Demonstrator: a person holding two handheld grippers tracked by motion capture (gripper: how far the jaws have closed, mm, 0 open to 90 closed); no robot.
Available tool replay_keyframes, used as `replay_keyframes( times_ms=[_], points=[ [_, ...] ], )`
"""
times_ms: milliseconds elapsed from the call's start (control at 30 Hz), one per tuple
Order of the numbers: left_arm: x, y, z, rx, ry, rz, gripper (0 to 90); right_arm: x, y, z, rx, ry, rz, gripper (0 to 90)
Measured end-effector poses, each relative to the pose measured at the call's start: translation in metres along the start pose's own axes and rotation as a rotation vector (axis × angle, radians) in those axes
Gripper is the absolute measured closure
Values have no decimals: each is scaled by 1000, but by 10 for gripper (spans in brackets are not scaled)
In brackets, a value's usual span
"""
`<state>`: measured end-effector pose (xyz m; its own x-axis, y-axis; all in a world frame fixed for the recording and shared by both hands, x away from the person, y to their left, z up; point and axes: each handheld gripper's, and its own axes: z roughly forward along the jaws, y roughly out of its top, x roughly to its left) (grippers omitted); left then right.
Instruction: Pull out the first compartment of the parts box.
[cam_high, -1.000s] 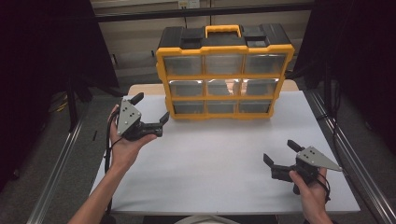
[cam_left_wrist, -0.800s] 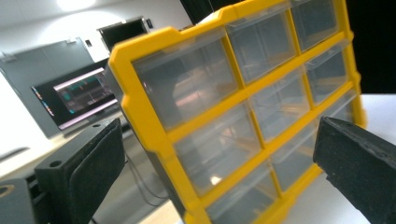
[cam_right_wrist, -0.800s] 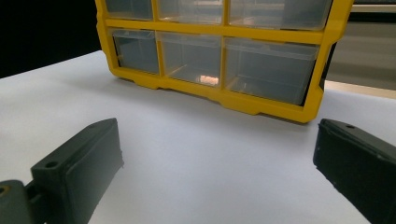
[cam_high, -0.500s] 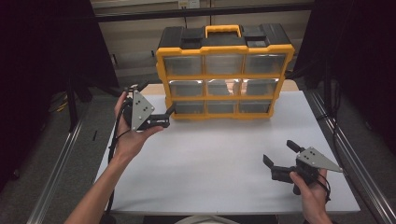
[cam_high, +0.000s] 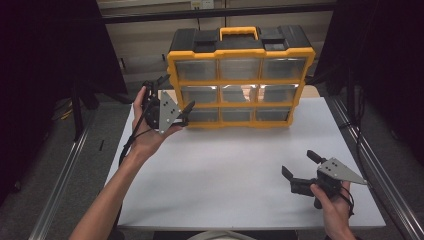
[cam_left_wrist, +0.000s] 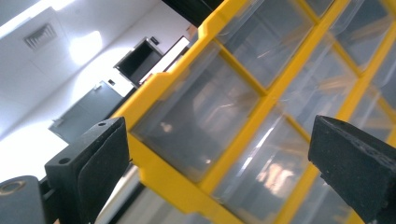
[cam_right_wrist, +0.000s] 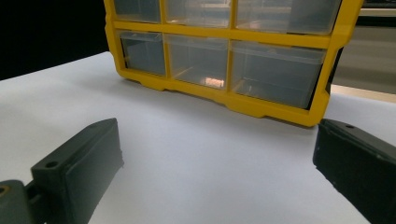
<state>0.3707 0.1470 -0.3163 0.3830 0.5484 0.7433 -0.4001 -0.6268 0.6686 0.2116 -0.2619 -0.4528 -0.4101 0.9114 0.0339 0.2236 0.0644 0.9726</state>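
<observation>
A yellow-framed organizer cabinet (cam_high: 240, 82) with a black top and several clear drawers stands at the back middle of the white table (cam_high: 235, 170). My left gripper (cam_high: 176, 93) is held up in the air by the cabinet's left edge, open, its jaws pointing at the left column of drawers. In the left gripper view the open left gripper (cam_left_wrist: 217, 154) frames the clear drawers and the cabinet (cam_left_wrist: 168, 184) at close range and at a tilt. My right gripper (cam_high: 300, 164) rests low near the table's front right, open and empty. The right gripper (cam_right_wrist: 219, 149) faces the cabinet (cam_right_wrist: 219, 33) across bare table.
Metal rails run along the table's left side (cam_high: 60, 190) and right side (cam_high: 380, 180). Dark curtains hang on both sides. The cabinet has a yellow carry handle (cam_high: 239, 33) on top.
My left gripper has risen and moved forward and right, up to the cabinet's left drawers. The right gripper has stayed in place.
</observation>
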Motion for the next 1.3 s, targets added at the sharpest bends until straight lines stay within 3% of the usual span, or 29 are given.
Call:
replay_keyframes(
  times_ms=[133,233,367,467,633,733,967,1033,1167,1300],
  points=[
    [1,-3,2,33,30,118,67,1,0,0,-2,1,1,7],
    [3,-4,5,57,45,168,74,0,0,0,2,0,2,7],
    [7,-3,9,62,62,202,88,1,0,0,1,5,2,7],
    [7,2,13,74,89,270,97,0,0,0,1,5,-2,8],
    [7,6,22,68,85,319,126,1,0,0,0,4,0,9],
    [3,4,28,102,82,384,171,1,0,0,-1,6,1,9],
    [-2,-1,38,156,130,523,223,2,0,0,3,10,-14,10],
    [-3,-2,41,158,127,553,252,2,0,1,-1,4,-19,11],
    [-4,-3,46,161,143,561,264,2,0,1,-6,5,-24,16],
    [-4,-7,53,174,148,608,309,3,0,1,-7,5,-23,17]
  ],
)
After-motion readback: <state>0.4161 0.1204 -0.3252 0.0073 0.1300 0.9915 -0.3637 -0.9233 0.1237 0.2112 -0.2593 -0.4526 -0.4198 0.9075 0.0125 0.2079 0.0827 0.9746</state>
